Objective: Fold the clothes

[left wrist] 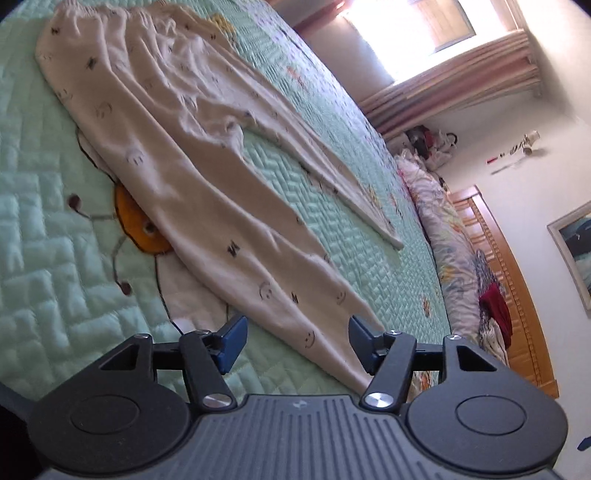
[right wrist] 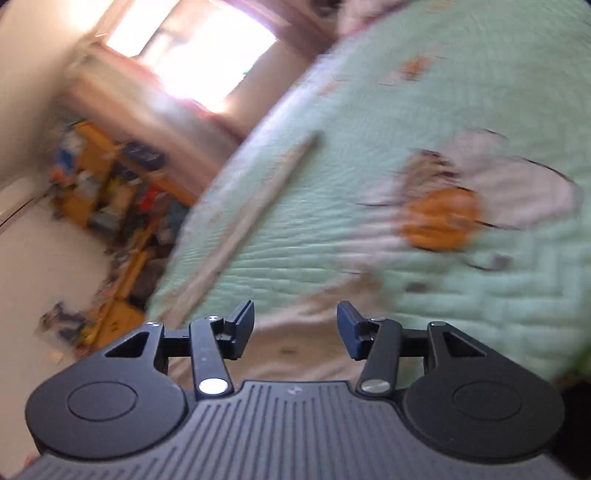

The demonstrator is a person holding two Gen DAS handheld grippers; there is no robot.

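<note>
Through the left wrist view I saw the cream trousers [left wrist: 192,155] laid out flat on the mint-green quilt [left wrist: 48,236], running from their gathered waistband at the upper left of the frame down to the leg cuffs near the lower middle. The two legs split apart past the centre, the farther one reaching toward the right. My left gripper [left wrist: 297,341] stood with its jaws well apart, the nearer trouser leg's end lying between and below them, and I could see neither pad pressing on the cloth. An orange flower patch [left wrist: 138,221] on the quilt showed from under the nearer leg at middle left. A window [left wrist: 417,33] glared at the upper right, with bedding heaped along a wooden headboard [left wrist: 506,280] at the right edge. The right wrist view was smeared with blur. There my right gripper [right wrist: 295,328] also stood apart, gripping nothing, with a pale fold of cloth [right wrist: 295,354] low between its jaws; I could not tell whether it touched.
</note>
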